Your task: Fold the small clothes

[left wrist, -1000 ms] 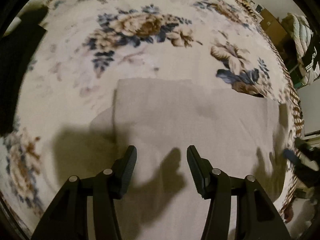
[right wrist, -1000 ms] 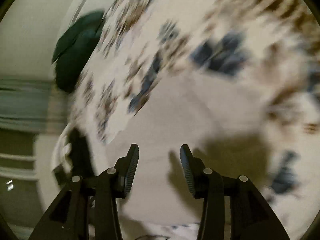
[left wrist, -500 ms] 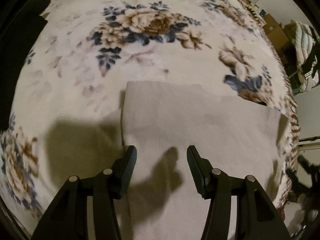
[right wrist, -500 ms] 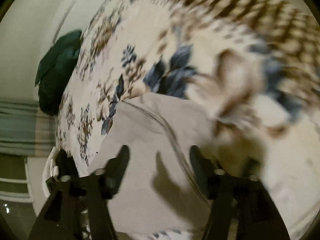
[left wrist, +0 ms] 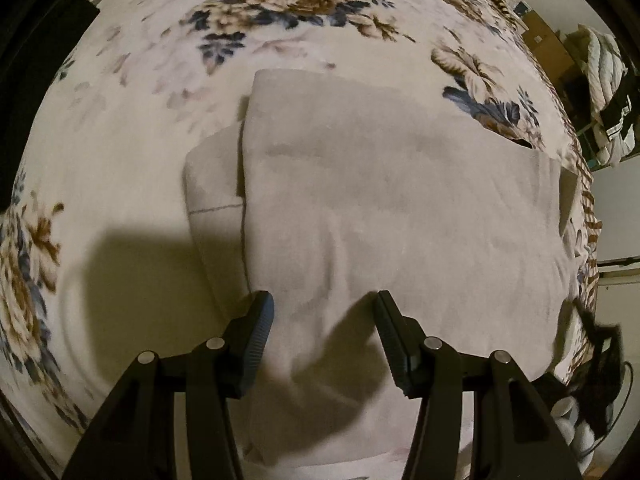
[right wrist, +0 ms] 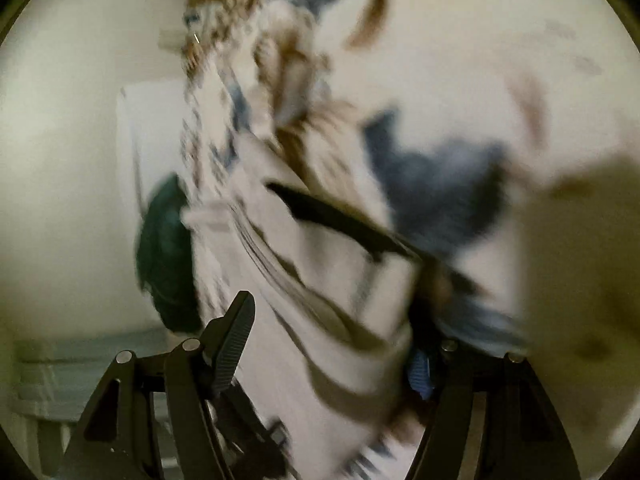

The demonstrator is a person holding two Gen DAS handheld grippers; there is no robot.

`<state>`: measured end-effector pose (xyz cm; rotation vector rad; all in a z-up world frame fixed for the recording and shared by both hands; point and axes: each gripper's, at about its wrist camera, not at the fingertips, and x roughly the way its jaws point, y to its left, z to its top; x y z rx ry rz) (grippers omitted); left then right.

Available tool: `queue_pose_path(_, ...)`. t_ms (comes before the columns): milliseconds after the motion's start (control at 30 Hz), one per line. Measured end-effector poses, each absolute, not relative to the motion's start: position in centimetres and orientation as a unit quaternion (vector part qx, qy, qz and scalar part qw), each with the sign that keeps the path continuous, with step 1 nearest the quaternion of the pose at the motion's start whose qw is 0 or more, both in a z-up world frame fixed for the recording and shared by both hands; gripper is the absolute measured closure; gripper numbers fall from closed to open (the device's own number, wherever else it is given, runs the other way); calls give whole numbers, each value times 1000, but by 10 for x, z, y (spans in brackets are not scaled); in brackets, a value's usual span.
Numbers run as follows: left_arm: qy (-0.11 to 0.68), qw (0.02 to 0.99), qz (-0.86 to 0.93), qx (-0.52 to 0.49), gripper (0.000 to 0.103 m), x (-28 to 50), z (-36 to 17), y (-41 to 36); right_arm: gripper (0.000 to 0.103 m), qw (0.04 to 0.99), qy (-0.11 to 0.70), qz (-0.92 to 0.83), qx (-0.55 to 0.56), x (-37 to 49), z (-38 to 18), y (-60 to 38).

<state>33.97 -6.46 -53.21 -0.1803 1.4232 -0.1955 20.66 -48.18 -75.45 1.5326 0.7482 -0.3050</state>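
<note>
Floral blanket (left wrist: pixel 132 128), cream with blue and brown flowers, covers the bed and fills most of the left wrist view. At far right of that view: brown boxes (left wrist: pixel 546 42) and a quilted bundle (left wrist: pixel 604 68) by a pale wall. Beige folded garment (left wrist: pixel 392 200) lies flat on the blanket, a narrower layer sticking out at its left edge; its near end is cut off behind the fingers.

Right wrist view is heavily smeared. Legible there: the flower print, a dark green bundle (right wrist: pixel 164 256) at left, pale cloth between the fingers; cannot tell its shape.

Left hand-held gripper (left wrist: pixel 324 312): jaws apart over the garment's near part, nothing clamped. Right hand-held gripper (right wrist: pixel 332 340): jaws have just been opening and stand wide apart, cloth between them, not pinched; its right pad is mostly hidden.
</note>
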Motion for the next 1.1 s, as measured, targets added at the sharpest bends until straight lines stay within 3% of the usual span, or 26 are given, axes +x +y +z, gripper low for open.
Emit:
queue_pose_path(33,651,749,-91,-84,53,341,-532,-64,41,655,313,-139,673,212,-752,-481)
queue_pose_path(67,651,749,-93,-84,53,342,-532,-63,56,662,302,-140,671,218,-749,-479)
queue_pose_path(133,652,748,-95,-85,53,344,-533,-62,68,677,304,-138,656,235,-743,-473)
queue_pose_path(267,651,746,-97,-97,53,341,-529,-54,76,696,338,-154,615,257,-733,-463)
queue_pose_path(500,635,753,-81,-154,53,336,-510,-17,79,782,390,-149,463,282,-662,-432)
queue_pose_path(667,614,767,-40,-185,53,330,-491,33,79,831,454,-52,316,325,-629,-333)
queue_pose_path(900,598,773,19,-212,53,317,-480,94,80,828,535,72,150,338,-664,-179)
queue_pose_path(1033,595,773,22,-219,53,318,-480,108,80,825,549,97,88,319,-678,-142)
queue_pose_path(1100,593,775,14,-217,53,326,-478,106,74,817,563,105,61,321,-686,-136)
